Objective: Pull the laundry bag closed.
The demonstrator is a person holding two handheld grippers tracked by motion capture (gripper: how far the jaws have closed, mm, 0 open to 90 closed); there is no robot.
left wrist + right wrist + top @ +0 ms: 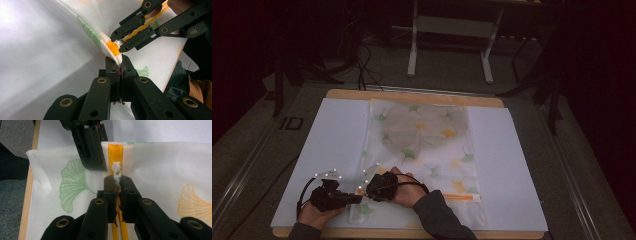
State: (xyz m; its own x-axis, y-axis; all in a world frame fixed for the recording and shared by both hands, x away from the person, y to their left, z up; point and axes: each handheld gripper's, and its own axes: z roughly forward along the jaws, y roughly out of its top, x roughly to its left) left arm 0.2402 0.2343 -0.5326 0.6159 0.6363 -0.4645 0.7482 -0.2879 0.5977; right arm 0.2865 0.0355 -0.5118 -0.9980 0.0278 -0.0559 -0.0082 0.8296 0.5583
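Observation:
A white mesh zip bag [422, 150] printed with green and yellow ginkgo leaves lies flat on the table, with something round and dark faintly showing inside its far half. Its orange zipper [115, 152] runs along the near edge. My left gripper [119, 66] is shut on the bag's fabric at the zipper's end, just below the orange stop [113, 47]. My right gripper [118, 182] is shut on the white zipper pull [116, 171]. Both grippers meet at the bag's near left corner, left gripper [357, 198] and right gripper [363, 190] tip to tip.
A white sheet [512, 165] covers the wooden table [412, 95] under the bag. Beyond the table's far edge stands a pale metal frame [452, 30] on a dim floor with cables. A dark sleeve [442, 215] reaches in from the bottom edge.

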